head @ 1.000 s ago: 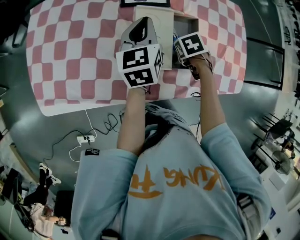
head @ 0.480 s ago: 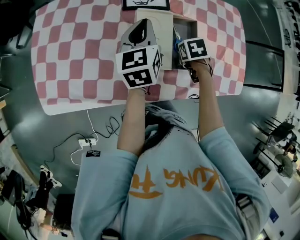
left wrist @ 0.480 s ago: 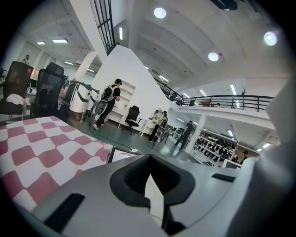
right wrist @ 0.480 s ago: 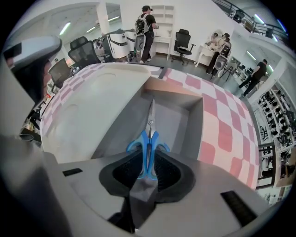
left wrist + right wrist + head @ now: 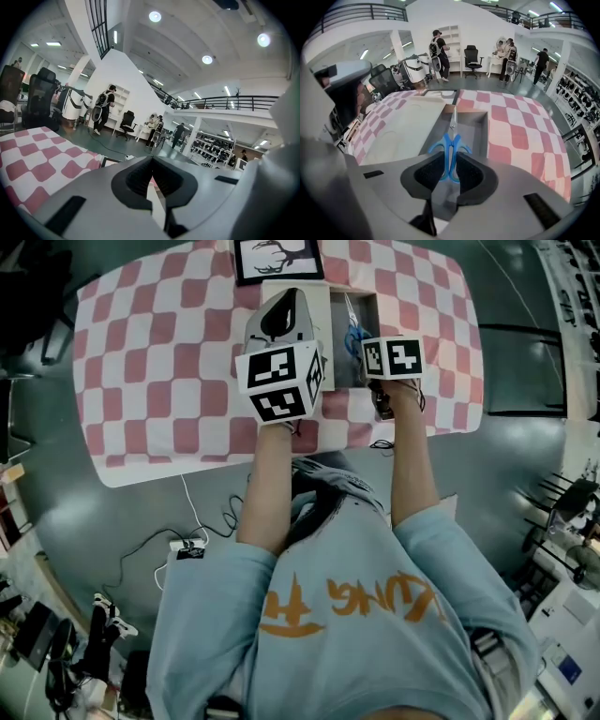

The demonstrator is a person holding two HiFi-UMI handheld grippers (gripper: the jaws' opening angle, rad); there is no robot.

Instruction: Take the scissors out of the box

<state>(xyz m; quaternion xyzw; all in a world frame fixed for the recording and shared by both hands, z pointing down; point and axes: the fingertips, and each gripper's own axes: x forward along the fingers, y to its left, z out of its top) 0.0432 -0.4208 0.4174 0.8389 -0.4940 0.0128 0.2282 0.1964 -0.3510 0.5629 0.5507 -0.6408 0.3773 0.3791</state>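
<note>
Both of my grippers had just come up. In the head view they sat higher over the box (image 5: 367,310) than a moment before, and more blue of the scissors (image 5: 354,334) showed in the upper middle of the frame. The right gripper (image 5: 450,154) pointed steeply down. Its jaws were partly closed, with the pads pressed on the scissors' blue handle loops. The blades ran away from me over the box's grey floor, in the centre of the right gripper view. The handles had stayed between the pads while the hand climbed, so I judged the scissors were being lifted. I could not tell whether the tips had cleared the far wall. The left gripper (image 5: 151,158) had its jaws together, with nothing that I could see between them. It stood raised above the open lid (image 5: 405,129), left of the box. As I read it, what remained was to carry the scissors clear of the box and bring them over the checked cloth (image 5: 520,126) without the blades catching the rim.
</note>
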